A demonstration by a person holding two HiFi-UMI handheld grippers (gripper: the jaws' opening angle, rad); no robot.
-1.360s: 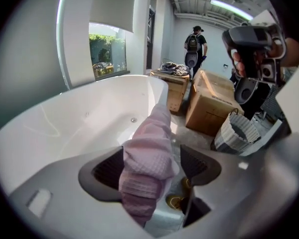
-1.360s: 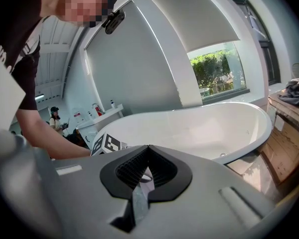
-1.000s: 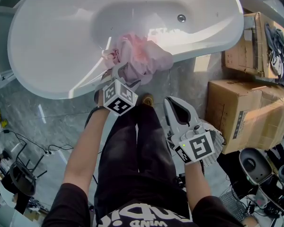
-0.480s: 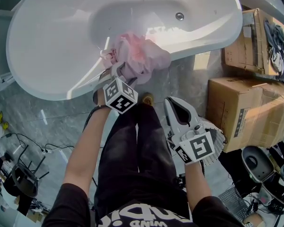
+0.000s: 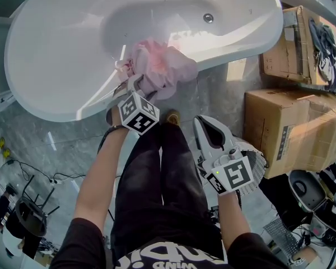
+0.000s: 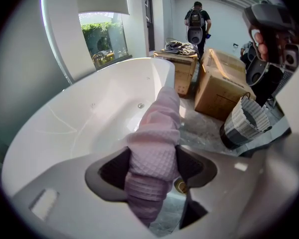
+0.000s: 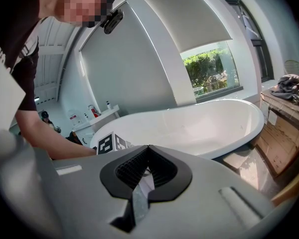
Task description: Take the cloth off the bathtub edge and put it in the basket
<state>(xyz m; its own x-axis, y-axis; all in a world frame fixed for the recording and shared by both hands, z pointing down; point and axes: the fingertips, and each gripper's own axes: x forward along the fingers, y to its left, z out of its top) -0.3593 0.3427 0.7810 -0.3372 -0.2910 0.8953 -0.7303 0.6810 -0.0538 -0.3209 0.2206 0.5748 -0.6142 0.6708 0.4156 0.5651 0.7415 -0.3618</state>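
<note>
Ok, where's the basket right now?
The basket stands on the floor at the person's right, beside the cardboard box; in head view the right gripper partly covers it.

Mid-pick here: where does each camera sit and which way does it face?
Head view: on the person's head, facing steeply down at the tub with the cloth on its edge; shows both arms, legs, left claw, right claw.
Left gripper view: on the left claw, facing along its closing jaws, cloth between them, tub beyond, basket at right; shows the right claw.
Right gripper view: on the right claw, facing the tub past shut, empty jaws; shows an arm.
Shared: head and left gripper views both show cloth and basket.
</note>
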